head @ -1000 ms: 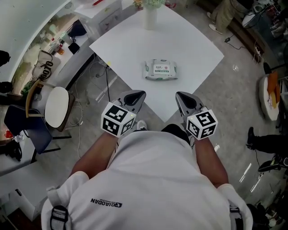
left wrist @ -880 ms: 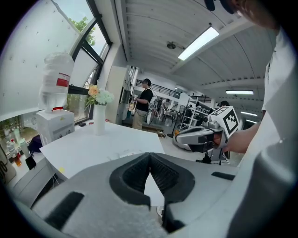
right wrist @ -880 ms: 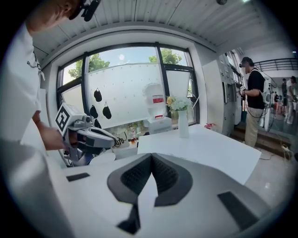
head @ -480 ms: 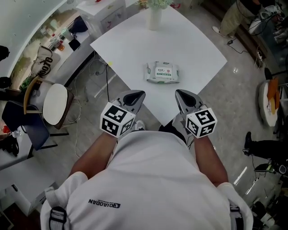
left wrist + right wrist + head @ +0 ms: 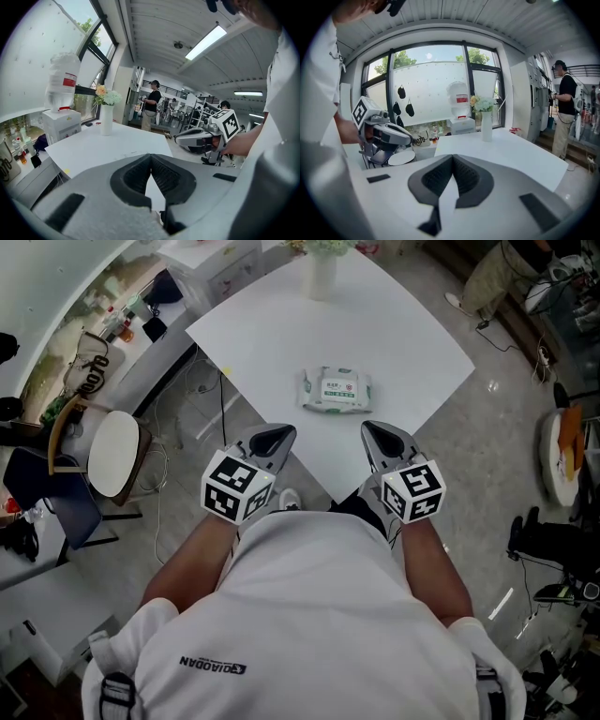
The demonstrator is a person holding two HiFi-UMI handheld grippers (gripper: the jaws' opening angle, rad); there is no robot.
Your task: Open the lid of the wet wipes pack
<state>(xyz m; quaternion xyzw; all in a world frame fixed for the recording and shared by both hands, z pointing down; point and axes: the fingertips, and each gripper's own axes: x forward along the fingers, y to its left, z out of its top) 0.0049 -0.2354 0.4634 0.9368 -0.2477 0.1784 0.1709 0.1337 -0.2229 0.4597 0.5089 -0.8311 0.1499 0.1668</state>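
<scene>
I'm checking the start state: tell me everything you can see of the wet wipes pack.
The wet wipes pack is a soft, pillowy plastic pouch, white with green edges and a white rectangular lid panel on top, apparently closed. It lies flat on the white table, toward its near corner. Only the table touches it.

White-green wet wipes pack point(image 5: 337, 390), flat on table, lid closed

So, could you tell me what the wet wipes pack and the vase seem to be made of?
Wet wipes pack: probably soft plastic film, going by its crinkled ends. Vase: smooth plain white, likely ceramic, possibly glass or plastic.
</scene>
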